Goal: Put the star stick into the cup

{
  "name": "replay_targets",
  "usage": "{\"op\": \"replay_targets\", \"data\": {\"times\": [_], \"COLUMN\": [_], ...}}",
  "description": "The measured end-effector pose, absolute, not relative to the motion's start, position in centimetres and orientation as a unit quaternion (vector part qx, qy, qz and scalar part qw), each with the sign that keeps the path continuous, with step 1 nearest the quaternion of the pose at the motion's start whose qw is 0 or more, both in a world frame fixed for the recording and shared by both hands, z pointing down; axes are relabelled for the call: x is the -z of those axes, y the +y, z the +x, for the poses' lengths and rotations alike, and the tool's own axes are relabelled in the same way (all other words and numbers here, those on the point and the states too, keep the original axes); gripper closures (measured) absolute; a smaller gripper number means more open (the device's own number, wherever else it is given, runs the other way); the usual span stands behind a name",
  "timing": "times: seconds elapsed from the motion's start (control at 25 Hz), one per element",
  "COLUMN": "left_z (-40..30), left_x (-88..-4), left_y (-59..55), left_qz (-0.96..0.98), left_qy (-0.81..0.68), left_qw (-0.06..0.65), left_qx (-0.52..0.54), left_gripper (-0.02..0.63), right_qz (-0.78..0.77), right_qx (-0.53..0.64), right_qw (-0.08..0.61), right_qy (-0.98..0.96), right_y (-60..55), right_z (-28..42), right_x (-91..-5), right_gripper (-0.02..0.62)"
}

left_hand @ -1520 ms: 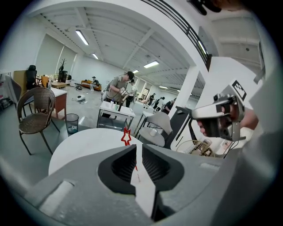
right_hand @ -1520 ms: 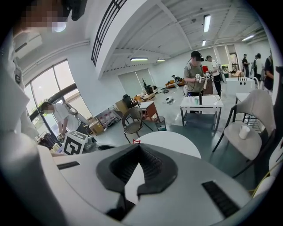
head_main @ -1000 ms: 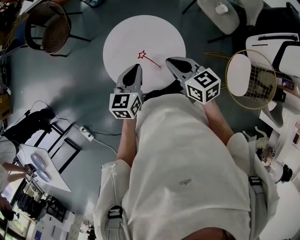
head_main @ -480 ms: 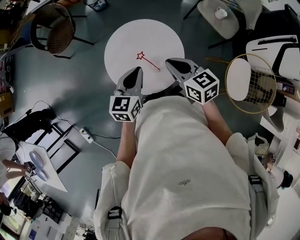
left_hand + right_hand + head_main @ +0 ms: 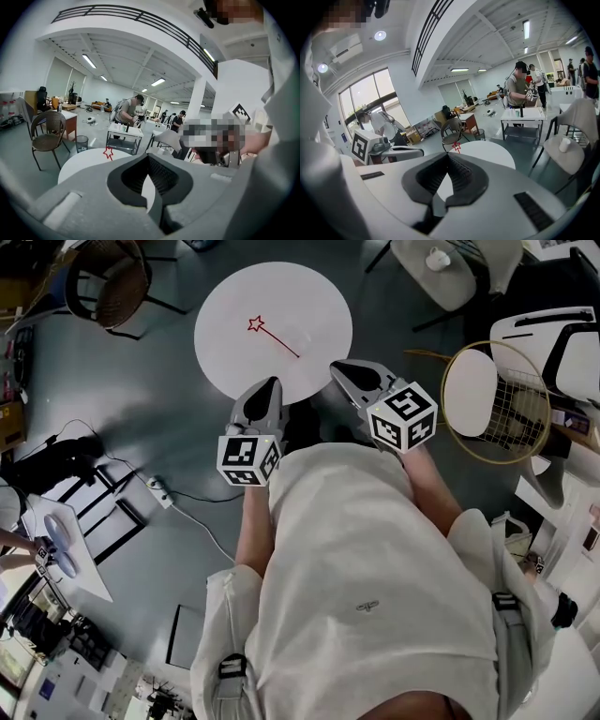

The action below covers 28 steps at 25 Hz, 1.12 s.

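Star stick (image 5: 273, 335) lies on the round tabletop (image 5: 225, 343), upper centre; left claw (image 5: 271, 382) and right claw (image 5: 337, 366), both closed on nothing, hover by its lower edge.

My head camera looks steeply down from high above my body onto the table (image 5: 234, 362). Both gripper views look about level along their own jaws, from close behind them. All three share the table and the star stick (image 5: 277, 340).

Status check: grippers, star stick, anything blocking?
Left gripper and right gripper shut, empty, at near edge of table. Star stick lying flat on it, untouched. Cup off right, not on this table. Nothing blocking.
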<state>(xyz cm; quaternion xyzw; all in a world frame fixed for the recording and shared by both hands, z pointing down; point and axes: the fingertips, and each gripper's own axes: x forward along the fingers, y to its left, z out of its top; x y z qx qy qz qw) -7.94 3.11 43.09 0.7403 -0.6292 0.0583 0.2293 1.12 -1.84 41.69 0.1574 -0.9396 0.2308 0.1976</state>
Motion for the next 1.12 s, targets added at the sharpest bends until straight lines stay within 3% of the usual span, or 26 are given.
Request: {"op": "replay_targets", "data": {"times": [0.56, 1.12], "left_z": [4.4, 6.0], "left_x": [-42.6, -38.5], "left_y": [13.8, 17.3], "left_qz": [0.724, 0.735], "left_qy": [-0.644, -0.642], "left_qw": [0.244, 0.215], "left_qx": [-0.038, -0.026], "left_gripper": [0.595, 0.595], "right_qz": [0.146, 0.155], "right_qx": [-0.260, -0.241], "right_qw": [0.201, 0.146], "right_qy": [-0.933, -0.947], "right_y": [8.8, 9.4], "right_z": [13.6, 14.4], "right_x": [-44.0, -38.4], "right_gripper": [0.587, 0.587]}}
